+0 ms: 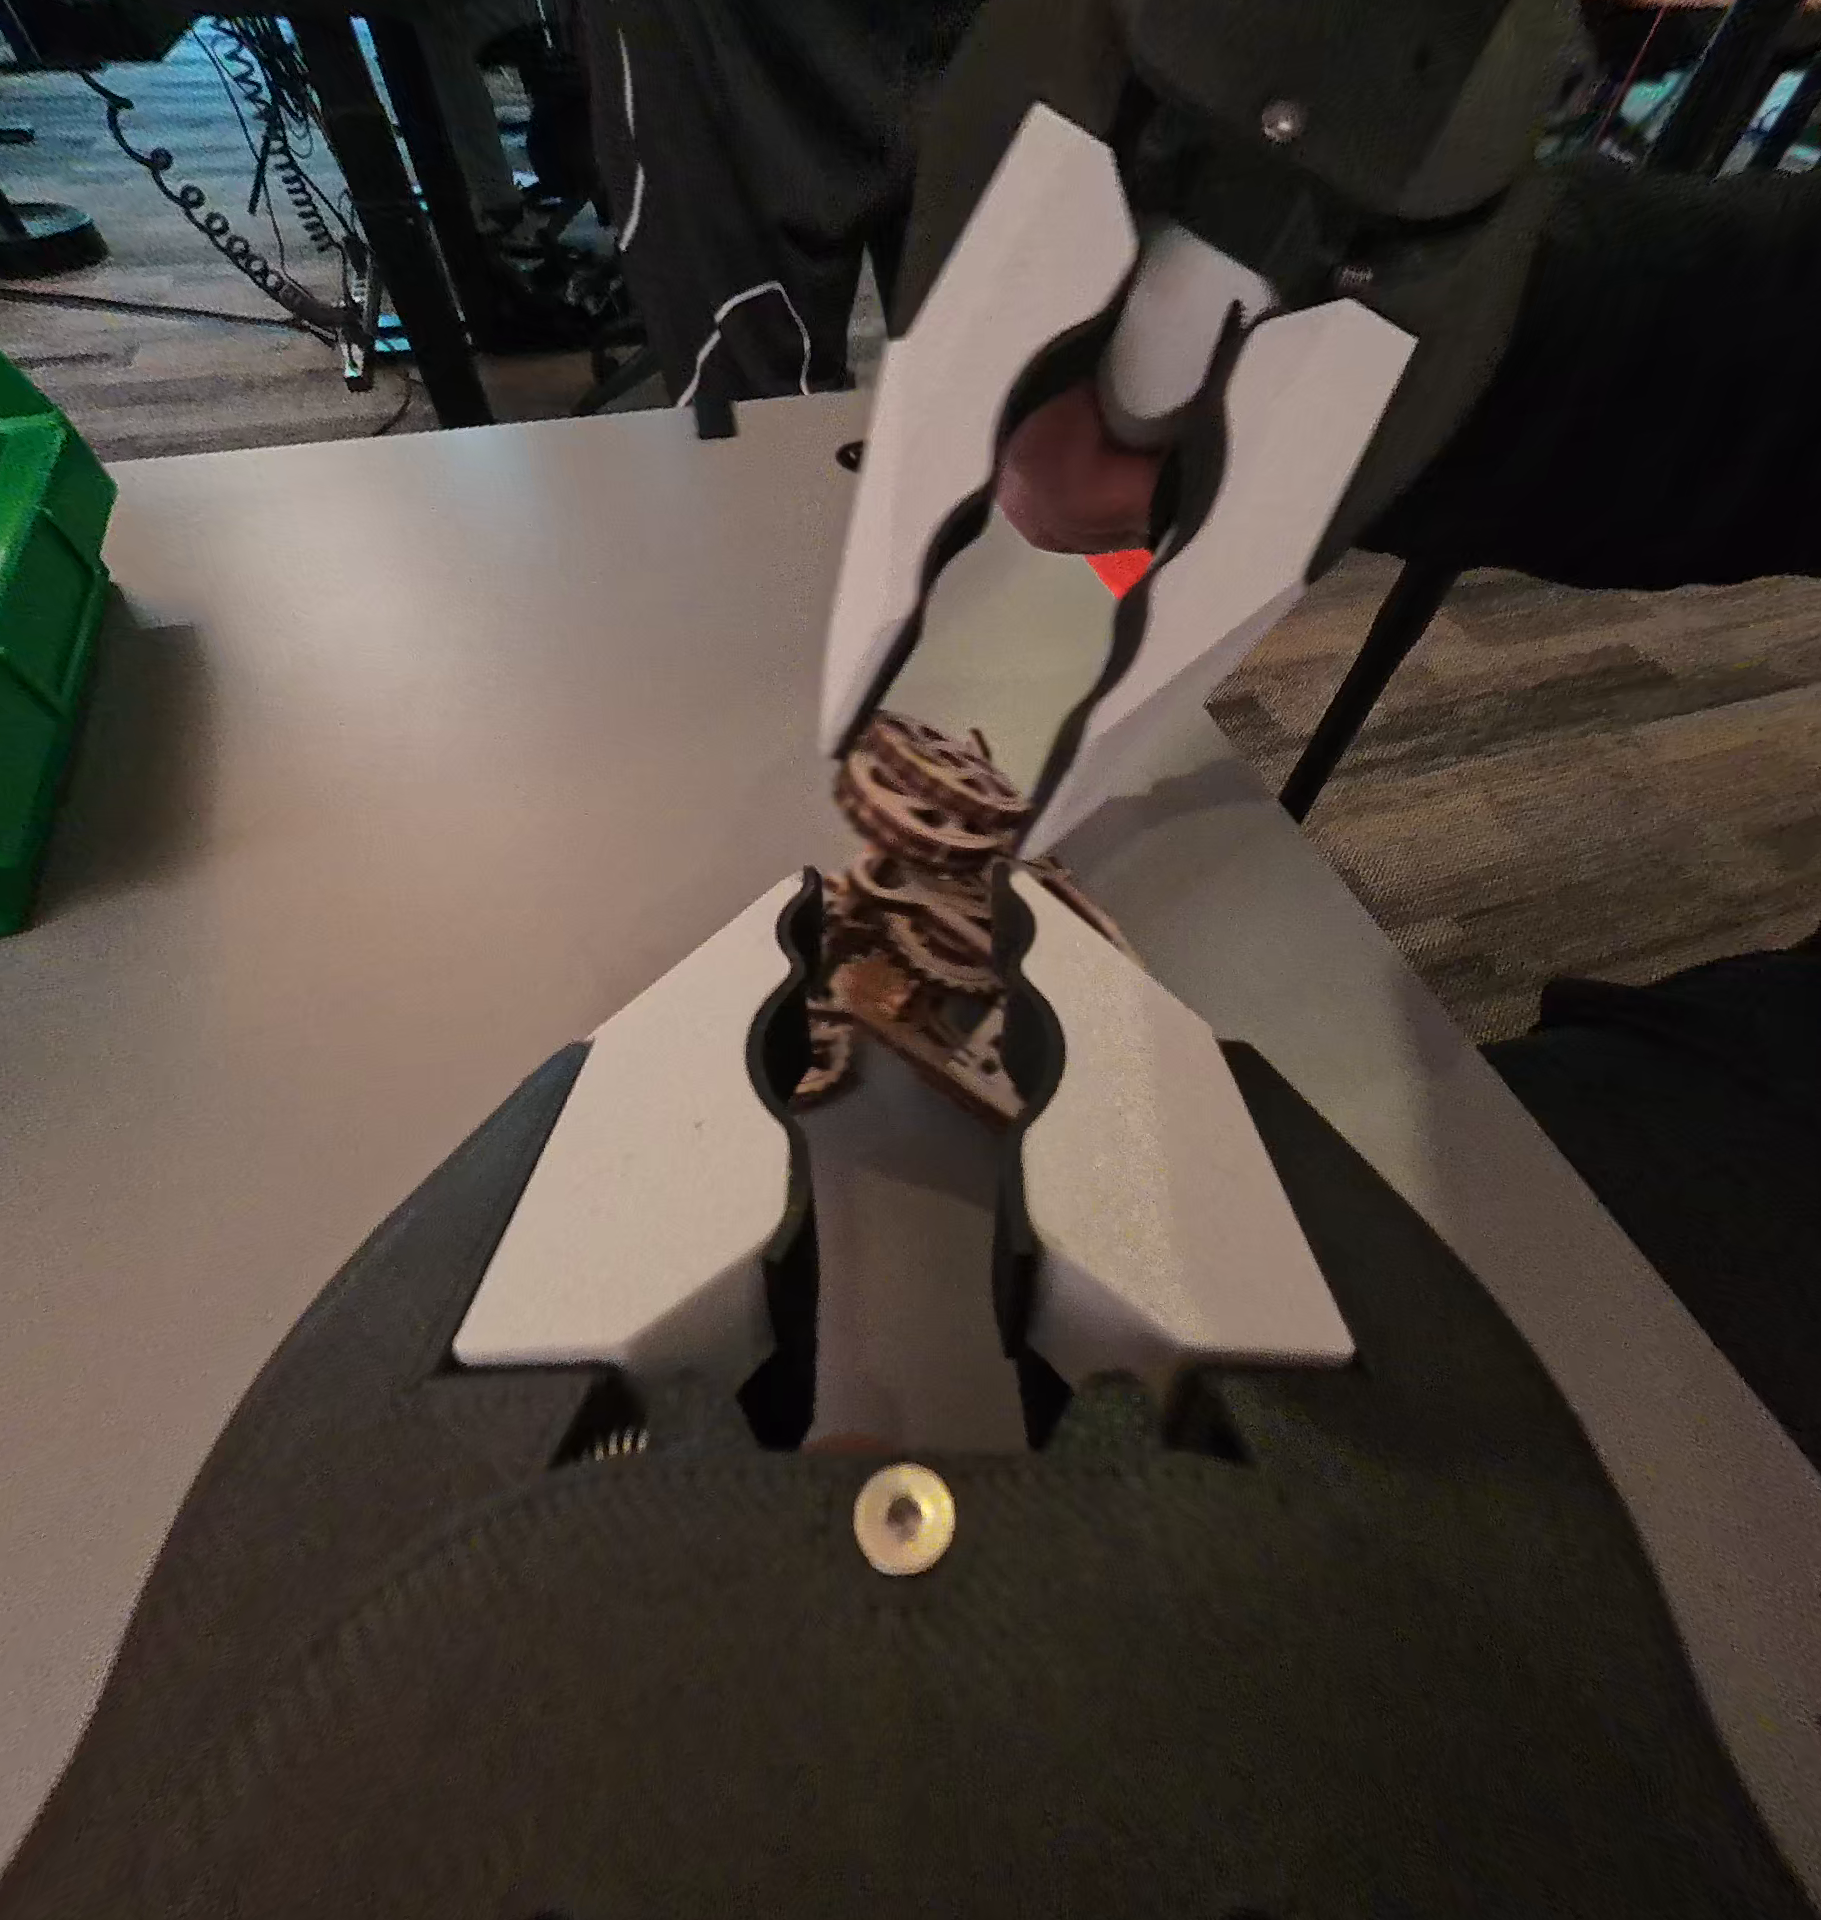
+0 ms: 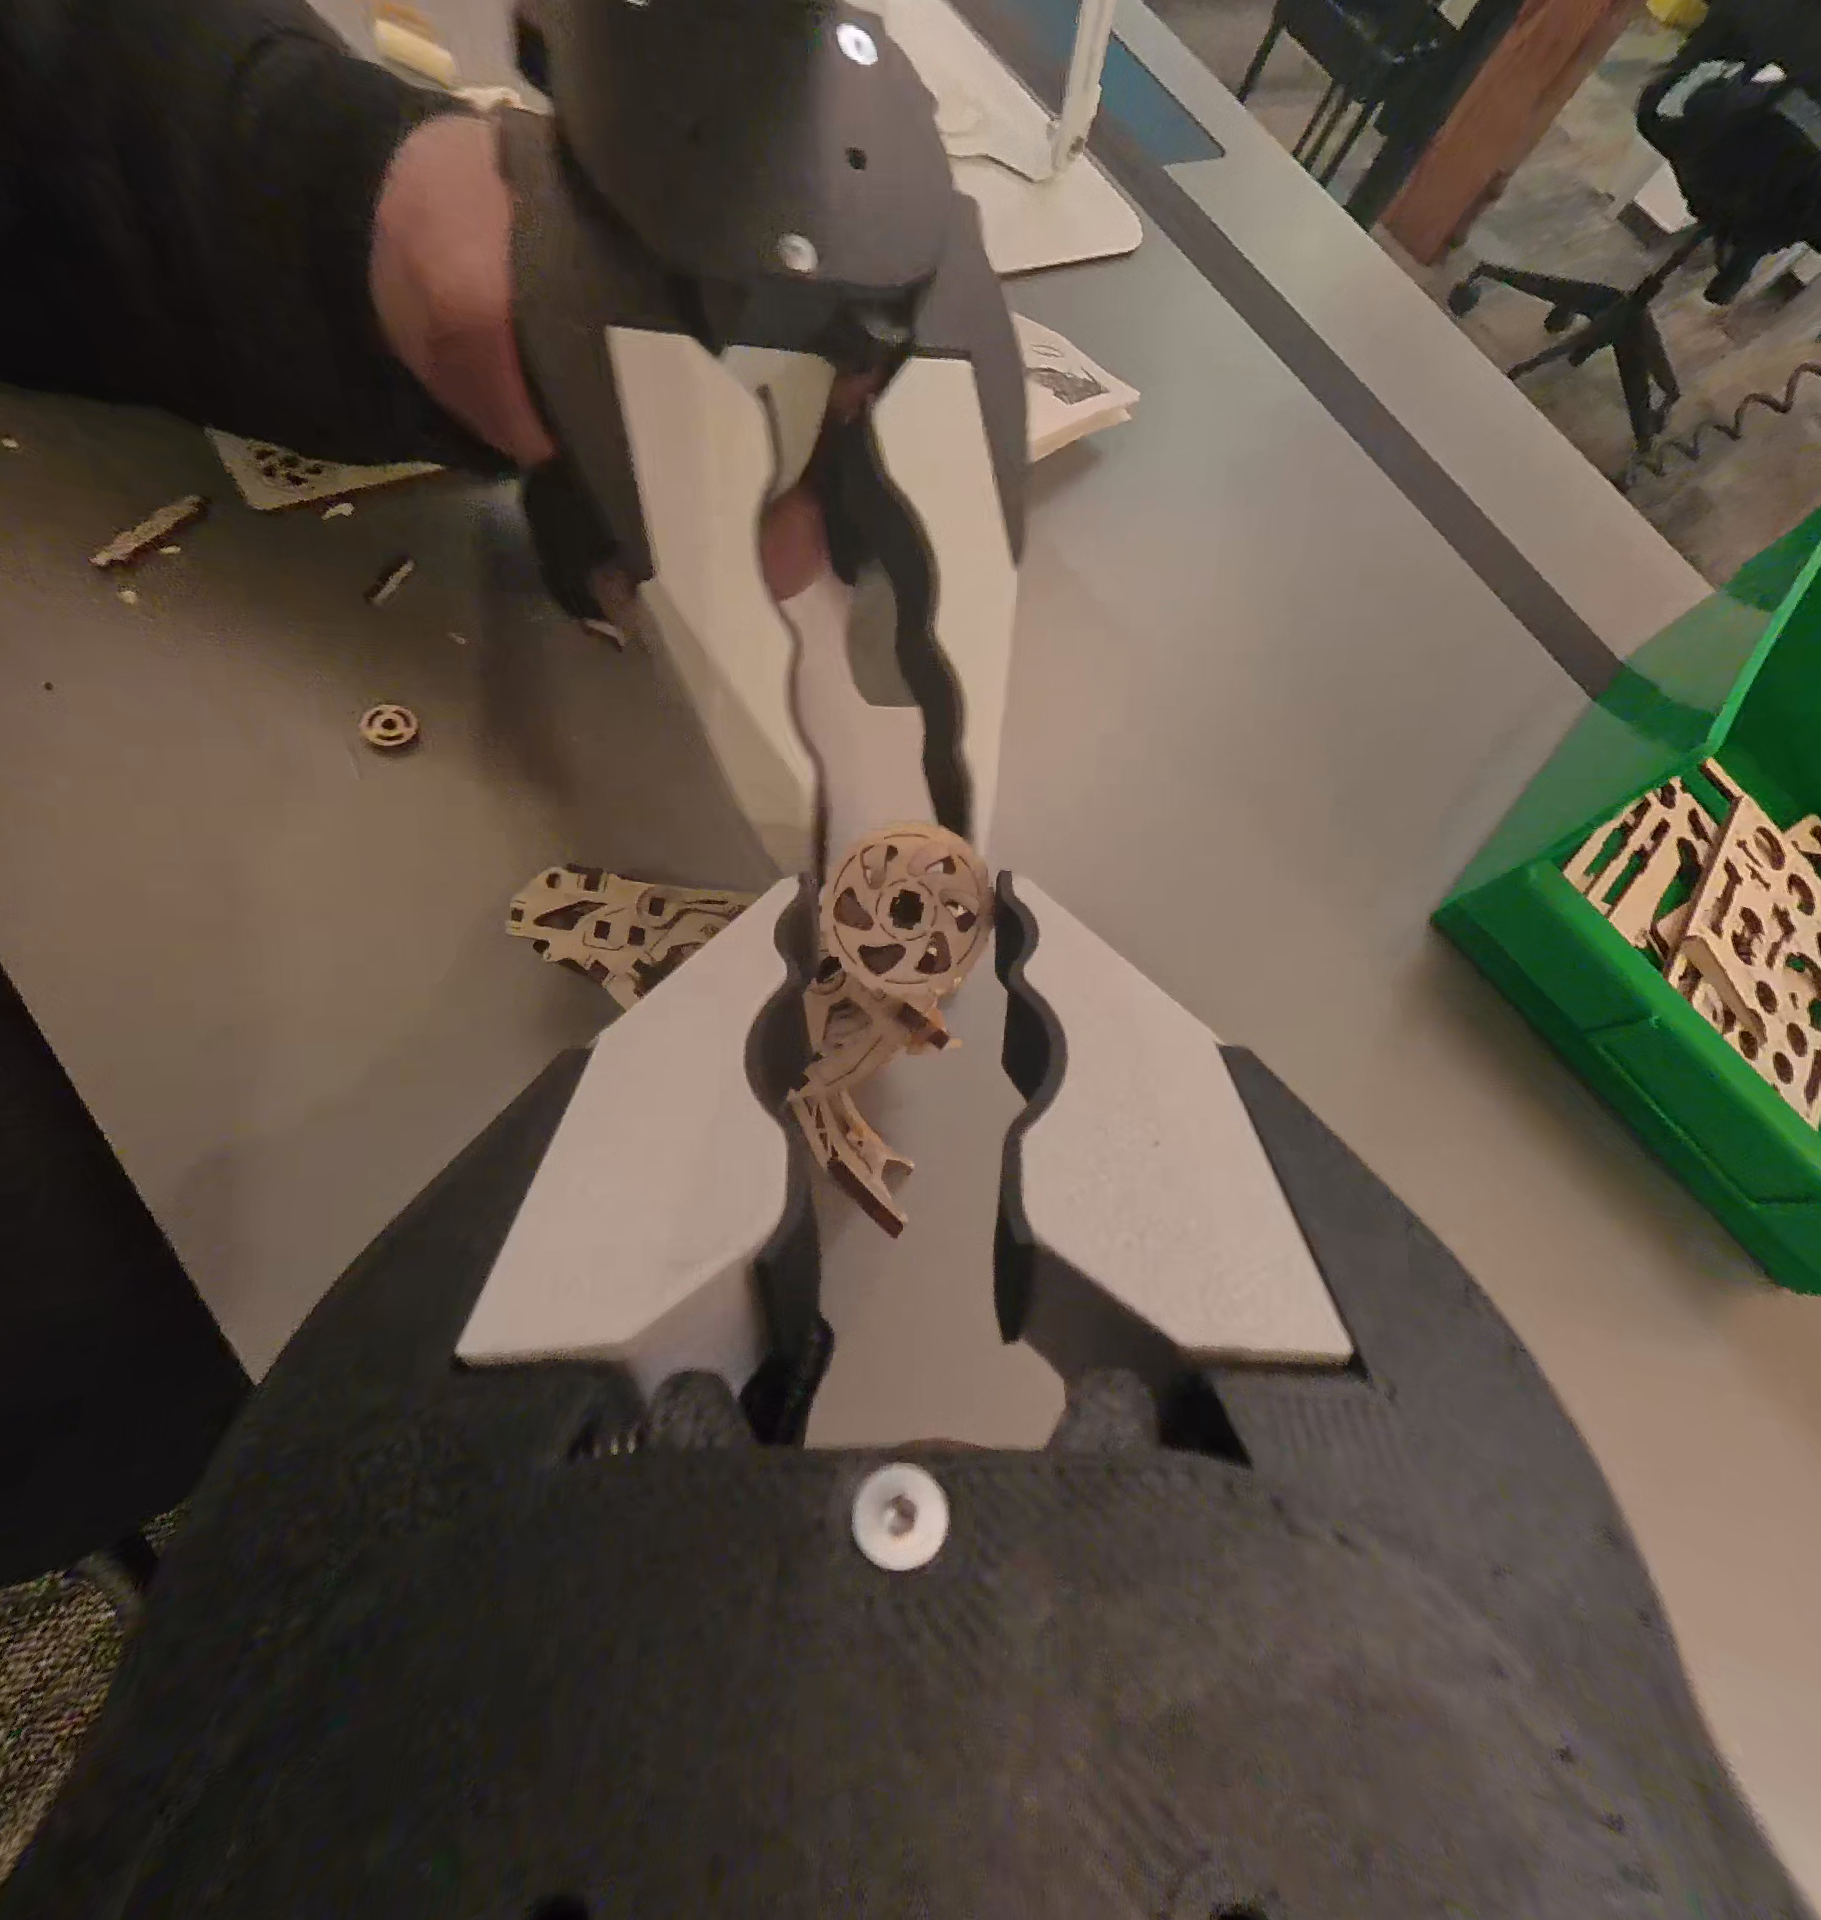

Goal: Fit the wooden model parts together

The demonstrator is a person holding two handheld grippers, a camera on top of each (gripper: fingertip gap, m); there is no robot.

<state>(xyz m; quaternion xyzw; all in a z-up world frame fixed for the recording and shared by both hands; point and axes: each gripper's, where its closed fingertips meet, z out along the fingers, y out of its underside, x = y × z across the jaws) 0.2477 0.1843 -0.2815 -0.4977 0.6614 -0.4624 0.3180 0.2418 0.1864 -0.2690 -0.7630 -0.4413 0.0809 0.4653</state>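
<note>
A small wooden model point(image 1: 911, 997) of gears and fretwork plates sits between the tips of my left gripper point(image 1: 908, 883), which is shut on it above the grey table point(image 1: 366, 727). My right gripper point(image 1: 937, 790) comes in from above and closes on a round wooden wheel point(image 1: 921, 795) at the model's top. In the right wrist view the wheel point(image 2: 906, 920) sits between the tips of my right gripper point(image 2: 901, 888), with the model's body point(image 2: 849, 1101) hanging below it. The left gripper point(image 2: 895, 826) reaches in from above, held by a hand.
A green bin point(image 2: 1508, 935) at the right holds cut-out wooden sheets point(image 2: 1737, 935); it also shows at the left wrist view's left edge point(image 1: 12, 623). A punched wooden sheet point(image 2: 615, 925), a small round piece point(image 2: 388, 725), scraps point(image 2: 147, 530) and a booklet point(image 2: 1072, 384) lie on the table point(image 2: 1249, 727). The tips of both grippers are at nearly the same place.
</note>
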